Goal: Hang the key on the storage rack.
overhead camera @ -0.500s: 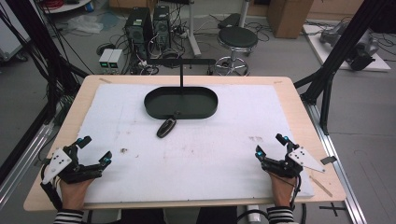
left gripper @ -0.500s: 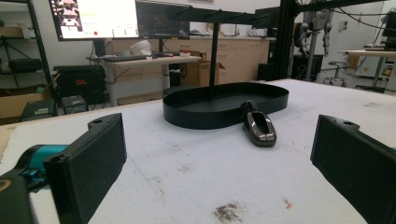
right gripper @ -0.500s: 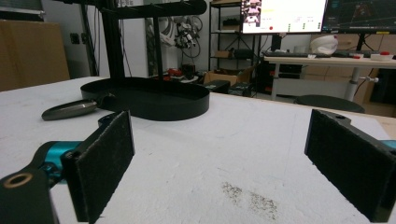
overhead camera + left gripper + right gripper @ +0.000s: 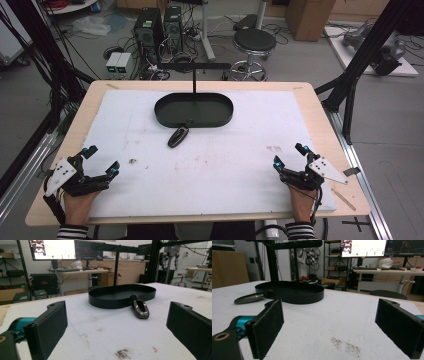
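From above, a dark car key fob (image 4: 178, 136) lies on the white surface (image 4: 240, 165), just in front of a black oval tray (image 4: 194, 110) that looks empty, with a T-shaped stand rising from it. The fob's long axis runs diagonally, its far end toward the tray. The left hand-held gripper (image 4: 101, 160) rests at the near left, the right hand-held gripper (image 4: 288, 154) at the near right; both stand released, well apart from the fob, and the left seems somewhat nearer.

Along the left hand-held gripper's jaws, spread wide with nothing between them, the fob (image 4: 140, 309) lies ahead, slightly right of centre, touching the tray's (image 4: 110, 302) wall.

Along the right hand-held gripper's jaws, equally spread and empty, the fob (image 4: 249, 298) lies far off to the left, beside the tray (image 4: 294, 296).
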